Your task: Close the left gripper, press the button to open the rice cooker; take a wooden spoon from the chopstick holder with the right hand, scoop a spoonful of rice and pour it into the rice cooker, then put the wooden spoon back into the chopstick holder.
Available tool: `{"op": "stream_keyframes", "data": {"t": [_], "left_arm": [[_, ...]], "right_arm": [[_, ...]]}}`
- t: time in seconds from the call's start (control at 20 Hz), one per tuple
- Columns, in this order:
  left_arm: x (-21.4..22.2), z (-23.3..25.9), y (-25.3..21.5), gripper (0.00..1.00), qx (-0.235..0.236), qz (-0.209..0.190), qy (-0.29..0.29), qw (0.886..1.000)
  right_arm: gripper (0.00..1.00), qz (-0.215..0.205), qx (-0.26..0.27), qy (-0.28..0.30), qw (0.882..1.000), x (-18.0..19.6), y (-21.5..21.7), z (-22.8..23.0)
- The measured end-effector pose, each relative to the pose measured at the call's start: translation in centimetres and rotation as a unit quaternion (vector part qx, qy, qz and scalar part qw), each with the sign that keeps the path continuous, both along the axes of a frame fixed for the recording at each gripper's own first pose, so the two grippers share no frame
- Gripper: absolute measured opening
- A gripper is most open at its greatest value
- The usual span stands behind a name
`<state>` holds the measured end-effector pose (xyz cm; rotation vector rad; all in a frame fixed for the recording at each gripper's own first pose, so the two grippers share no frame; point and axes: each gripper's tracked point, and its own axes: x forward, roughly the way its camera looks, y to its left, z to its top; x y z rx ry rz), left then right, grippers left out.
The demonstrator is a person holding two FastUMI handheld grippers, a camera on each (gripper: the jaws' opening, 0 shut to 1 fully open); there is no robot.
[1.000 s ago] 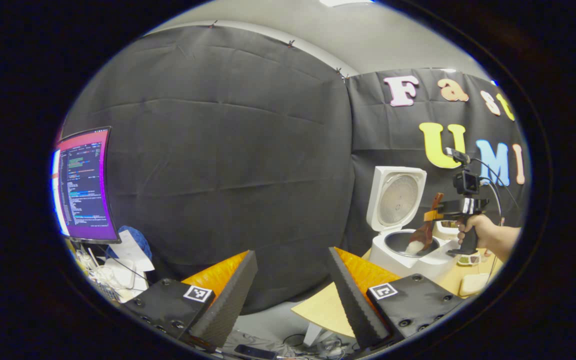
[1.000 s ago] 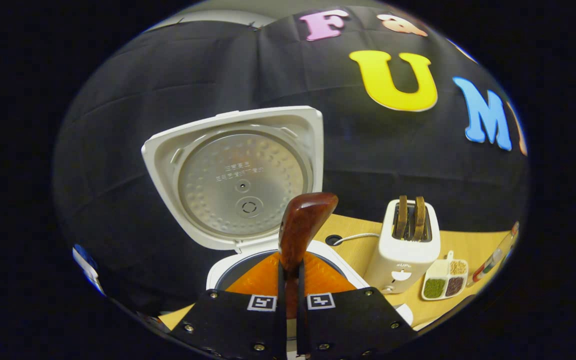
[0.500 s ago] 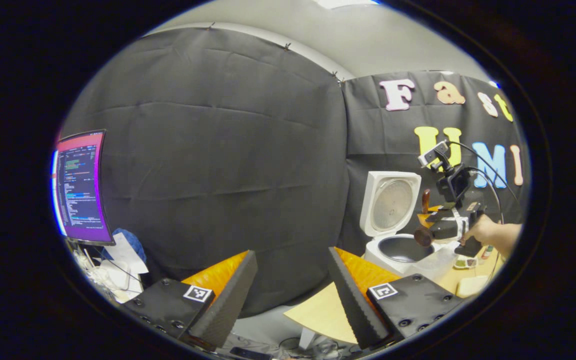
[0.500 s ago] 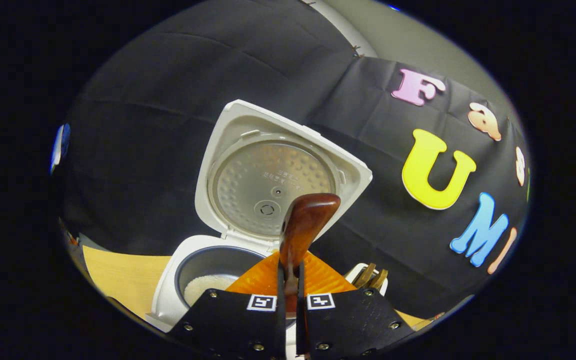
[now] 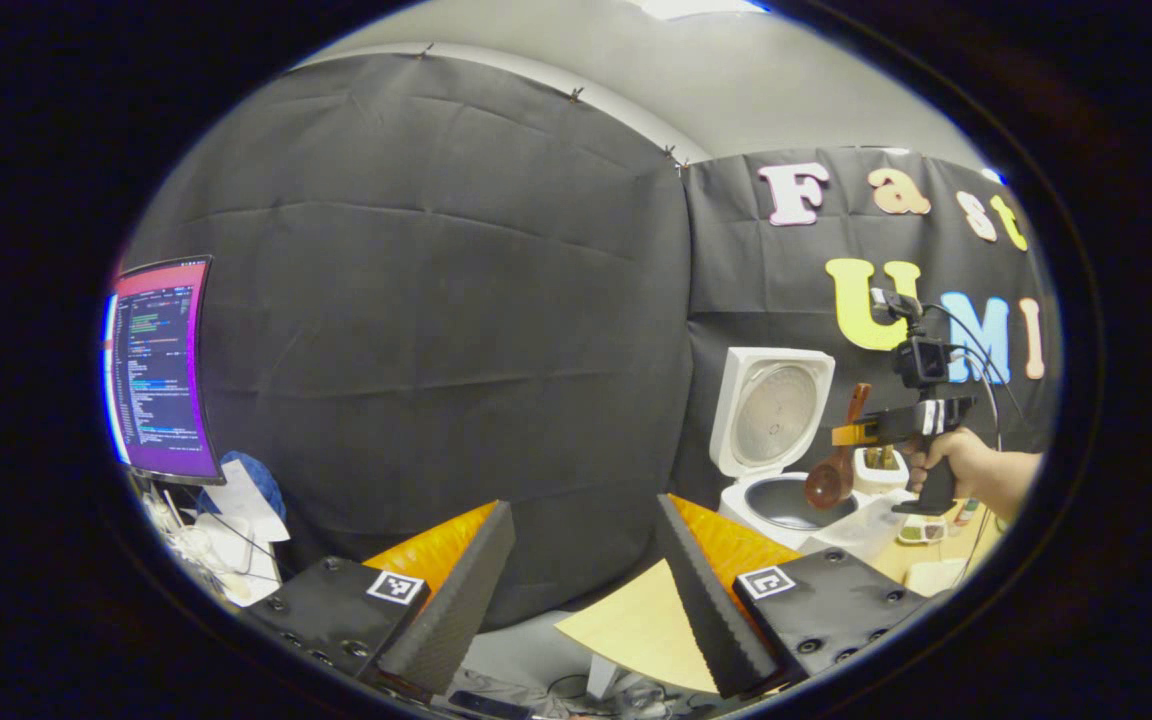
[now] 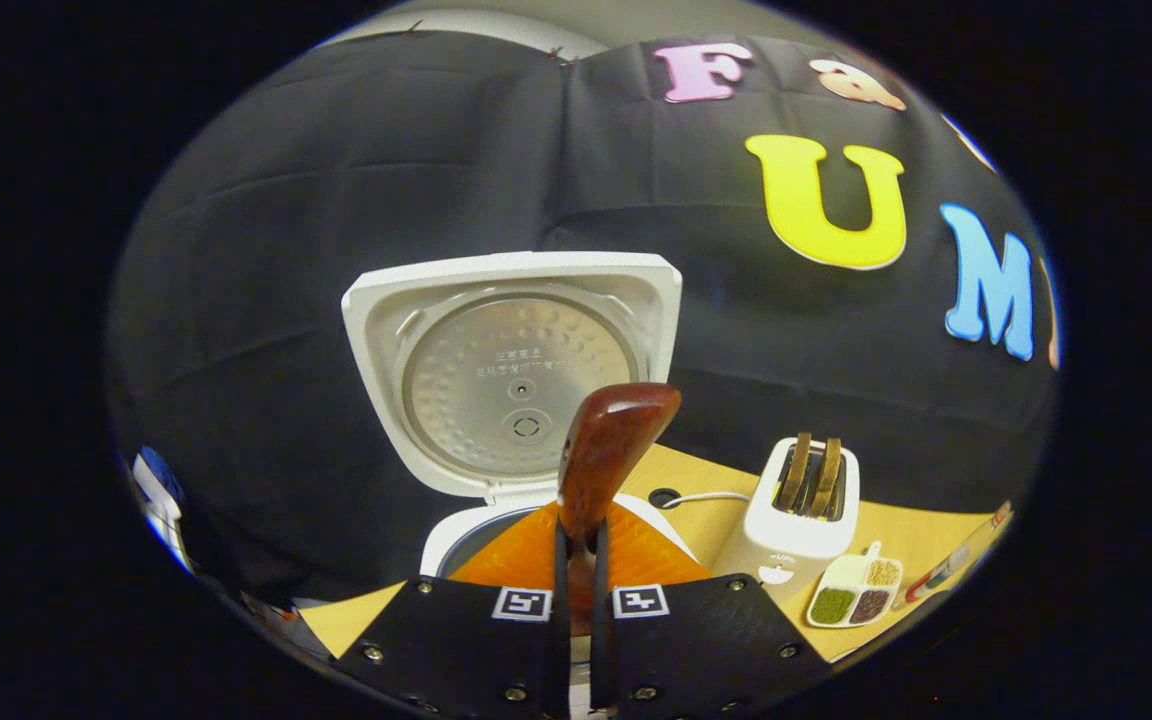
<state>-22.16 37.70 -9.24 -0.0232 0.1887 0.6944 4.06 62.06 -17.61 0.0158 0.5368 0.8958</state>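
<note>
Left gripper view
Left hand-held gripper (image 5: 584, 575): fingers are held wide apart, nothing between them, well clear of the table (image 5: 636, 625).
Right hand-held gripper (image 5: 861, 433): seen farther off, carried by a hand (image 5: 966, 467), clamped on the wooden spoon (image 5: 833, 462).
Spoon bowl: hung just above the open rice cooker (image 5: 786, 480); no rice can be made out on it.
Monitor (image 5: 158, 370): lit at the left; its contents are not read off.

Right gripper view
Right hand-held gripper (image 6: 576, 610): fingers are pressed together on the wooden spoon (image 6: 608, 450), whose handle end rises in front of the raised lid (image 6: 511, 365).
Chopstick holder (image 6: 798, 520): stood on the table (image 6: 921, 535) beside the cooker, two utensils upright in it.
Seasoning dish (image 6: 856, 592): set just beside the holder.

Risk
Return to holder: the holder could be tipped or the two utensils knocked if the spoon is lowered off-centre into the narrow slot.
Slip: the smooth handle could be twisted between the fingers if the spoon is swung quickly.
Lid: it could be struck by the raised handle end.

Writing
Inner lid: small stamped text is seen, too fine to be read.
Holder front: a small mark, not legible.
</note>
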Motion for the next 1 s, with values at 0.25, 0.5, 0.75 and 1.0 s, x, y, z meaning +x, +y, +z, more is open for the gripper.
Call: {"op": "stream_keyframes", "data": {"t": [0.25, 0.5, 0.75, 1.0], "left_arm": [[1.9, 0.2, -1.0, 0.95, -0.01, -0.019, -0.017, 1.0], [5.0, 1.4, -3.4, 0.96, -0.005, -0.051, -0.029, 0.998], [8.3, 2.5, -6.6, 0.95, 0.001, -0.086, -0.04, 0.995], [10.4, 4.4, -10.0, 0.96, 0.006, -0.119, -0.051, 0.992]], "right_arm": [[0.08, -0.034, 0.082, 0.1, 0.991, 0.2, -2.4, 2.3], [0.08, -0.058, 0.144, 0.164, 0.974, 1.0, -6.5, 5.0], [0.08, -0.094, 0.154, 0.151, 0.972, 3.1, -12.8, 6.6], [0.08, -0.134, 0.158, 0.141, 0.968, 5.0, -19.2, 6.9]]}}
